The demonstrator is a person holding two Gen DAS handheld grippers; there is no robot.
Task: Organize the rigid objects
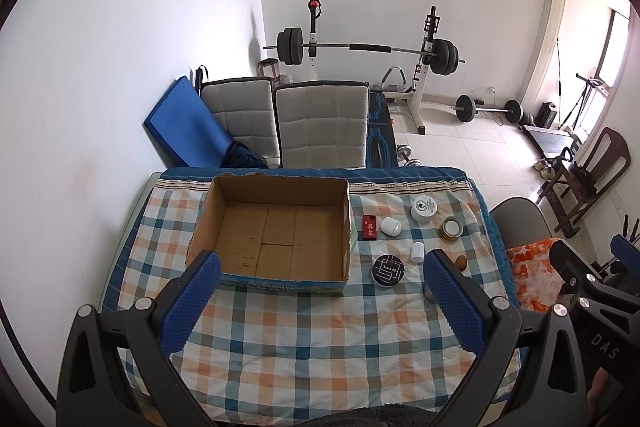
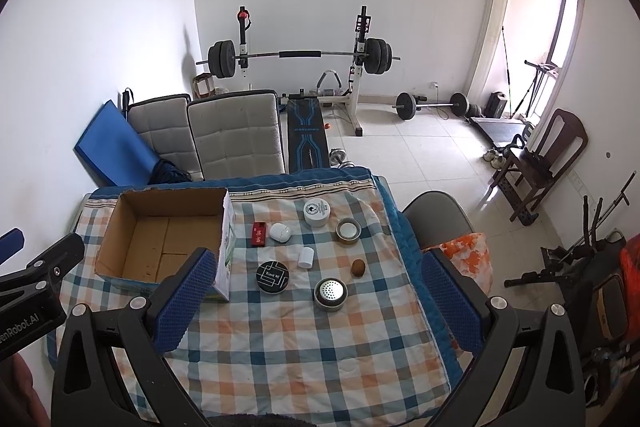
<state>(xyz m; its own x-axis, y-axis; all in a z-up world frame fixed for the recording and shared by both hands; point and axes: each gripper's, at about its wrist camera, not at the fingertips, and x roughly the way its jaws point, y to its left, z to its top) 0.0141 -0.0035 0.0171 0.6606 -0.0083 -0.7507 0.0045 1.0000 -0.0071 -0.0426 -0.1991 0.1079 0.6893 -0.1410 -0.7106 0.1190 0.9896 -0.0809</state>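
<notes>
An empty open cardboard box [image 1: 276, 227] [image 2: 160, 239] stands on the checked tablecloth at the left. To its right lie a red case [image 1: 369, 227] [image 2: 259, 233], a white earbud case [image 1: 391, 226] [image 2: 280, 231], a white jar [image 1: 424, 209] [image 2: 316, 213], a tape roll [image 1: 452, 228] [image 2: 347, 231], a small white cylinder [image 1: 417, 252] [image 2: 306, 257], a black round tin [image 1: 387, 269] [image 2: 273, 277], a brown nut [image 1: 461, 262] [image 2: 358, 268] and a metal strainer cup [image 2: 330, 293]. My left gripper [image 1: 320, 297] is open and empty above the table's near side. My right gripper [image 2: 320, 297] is open and empty, near the strainer cup.
Two grey padded chairs [image 1: 320, 131] stand behind the table, with a blue mat [image 1: 184, 127] against the wall. A grey chair with an orange cushion [image 2: 464, 251] is at the table's right edge. A barbell rack [image 2: 300, 59] and weights fill the far floor.
</notes>
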